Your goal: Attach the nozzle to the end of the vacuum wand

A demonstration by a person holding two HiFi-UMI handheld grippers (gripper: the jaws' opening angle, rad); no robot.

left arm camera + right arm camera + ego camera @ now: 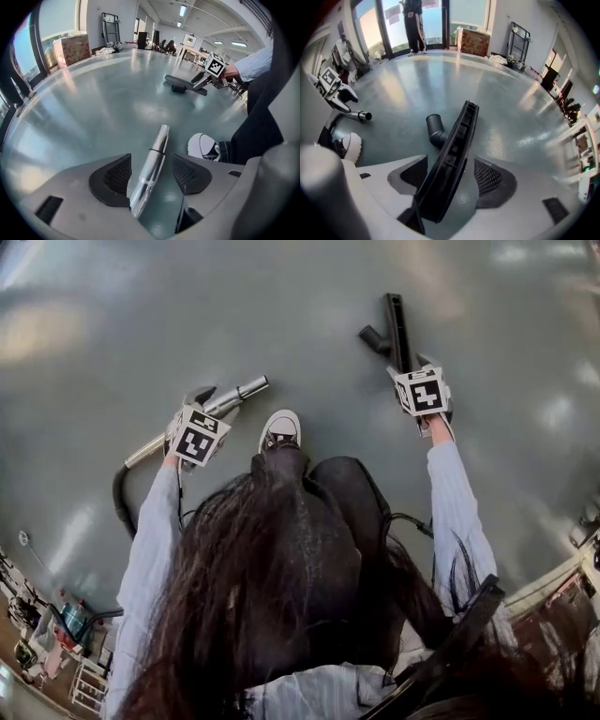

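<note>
Head view: the vacuum wand (246,388) and the nozzle (396,329) lie well apart on the floor (309,296), with the left claw (214,401) down over the wand and the right claw (412,369) over the nozzle. Left gripper view: the jaws are spread wide, with the wand's metal end between the pads, unpinched. Right gripper view: the jaws are equally wide and straddle the nozzle's long black body beside its round neck (435,125). This looks like the pick-up step. Next, each claw should close firmly, then lift and line the neck up with the wand's end.
</note>
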